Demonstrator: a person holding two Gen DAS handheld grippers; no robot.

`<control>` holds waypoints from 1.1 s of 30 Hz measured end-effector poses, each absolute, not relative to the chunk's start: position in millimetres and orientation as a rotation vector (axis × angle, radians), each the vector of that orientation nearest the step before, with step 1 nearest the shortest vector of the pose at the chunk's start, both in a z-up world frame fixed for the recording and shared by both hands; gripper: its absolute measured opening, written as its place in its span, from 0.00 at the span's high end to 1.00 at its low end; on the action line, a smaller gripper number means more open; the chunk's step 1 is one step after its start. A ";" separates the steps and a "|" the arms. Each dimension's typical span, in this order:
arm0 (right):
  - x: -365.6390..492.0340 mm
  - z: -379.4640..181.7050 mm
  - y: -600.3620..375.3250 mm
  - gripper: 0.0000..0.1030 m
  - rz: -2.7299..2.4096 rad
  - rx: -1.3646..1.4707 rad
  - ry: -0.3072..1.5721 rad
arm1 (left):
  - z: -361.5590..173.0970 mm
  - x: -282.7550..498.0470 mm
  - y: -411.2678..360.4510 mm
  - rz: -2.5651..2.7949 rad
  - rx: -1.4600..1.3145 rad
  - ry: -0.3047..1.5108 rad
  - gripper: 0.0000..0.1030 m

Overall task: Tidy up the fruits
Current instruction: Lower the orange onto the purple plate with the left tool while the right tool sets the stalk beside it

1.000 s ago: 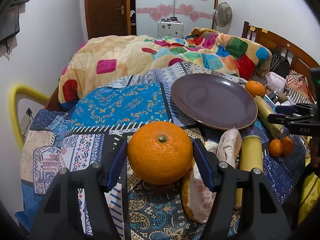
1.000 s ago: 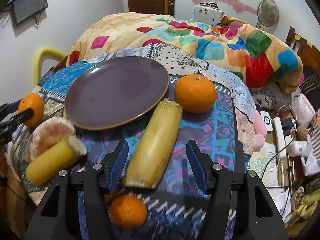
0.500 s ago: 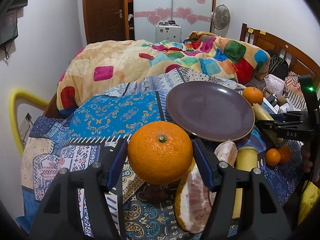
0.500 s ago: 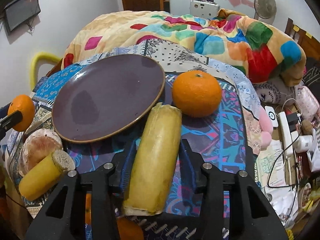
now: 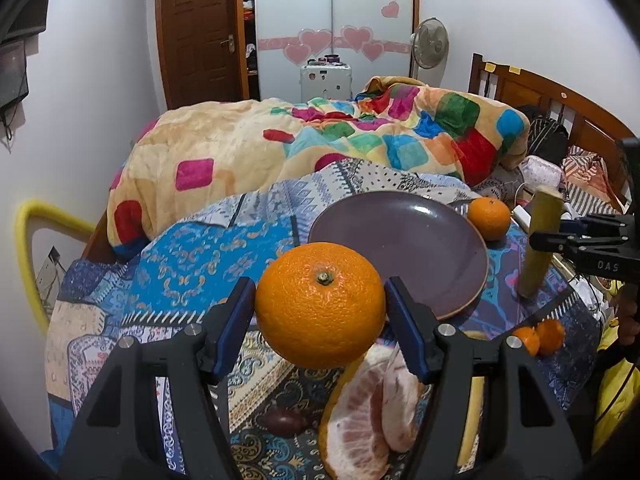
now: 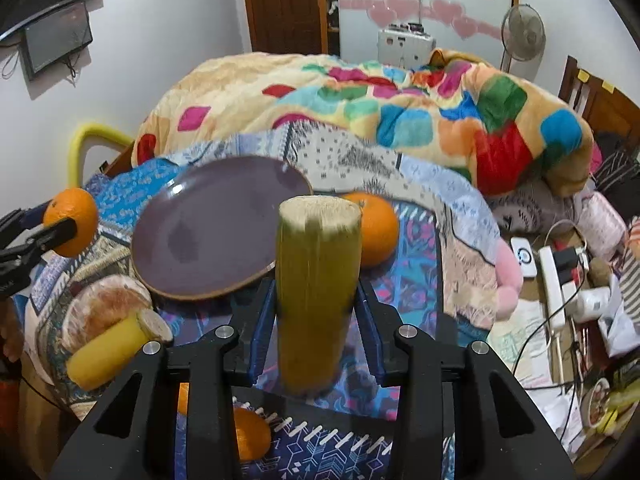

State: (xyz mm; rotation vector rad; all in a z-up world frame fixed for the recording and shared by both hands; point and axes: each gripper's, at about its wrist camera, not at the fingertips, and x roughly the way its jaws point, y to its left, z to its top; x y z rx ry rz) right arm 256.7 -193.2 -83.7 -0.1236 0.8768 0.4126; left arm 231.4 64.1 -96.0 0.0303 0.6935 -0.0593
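My left gripper [image 5: 320,300] is shut on a large orange [image 5: 320,312] and holds it above the patterned cloth, just short of the purple plate [image 5: 408,240]. My right gripper [image 6: 316,308] has its jaws closing on a yellow sugarcane piece [image 6: 318,280]. Its pads press the piece's sides and hold it upright, off the cloth, right of the purple plate [image 6: 216,232]. A second orange [image 6: 378,236] lies behind the sugarcane piece. In the left wrist view the lifted sugarcane piece [image 5: 540,240] shows at the far right.
On the cloth near me lie a peeled pomelo piece [image 5: 368,408], another sugarcane piece [image 6: 112,348] and two small tangerines [image 5: 540,338]. A colourful blanket [image 5: 360,140] is heaped behind the plate. A power strip with cables [image 6: 554,280] and clutter lie at the right.
The right gripper's jaws closed on the lying sugarcane piece, then raised it and tipped it upright. The left gripper rose with the orange, toward the plate.
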 end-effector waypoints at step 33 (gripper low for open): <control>314.9 -89.4 -123.2 0.65 0.513 -0.215 0.869 | -121.1 321.3 46.4 -0.101 0.084 0.822 0.36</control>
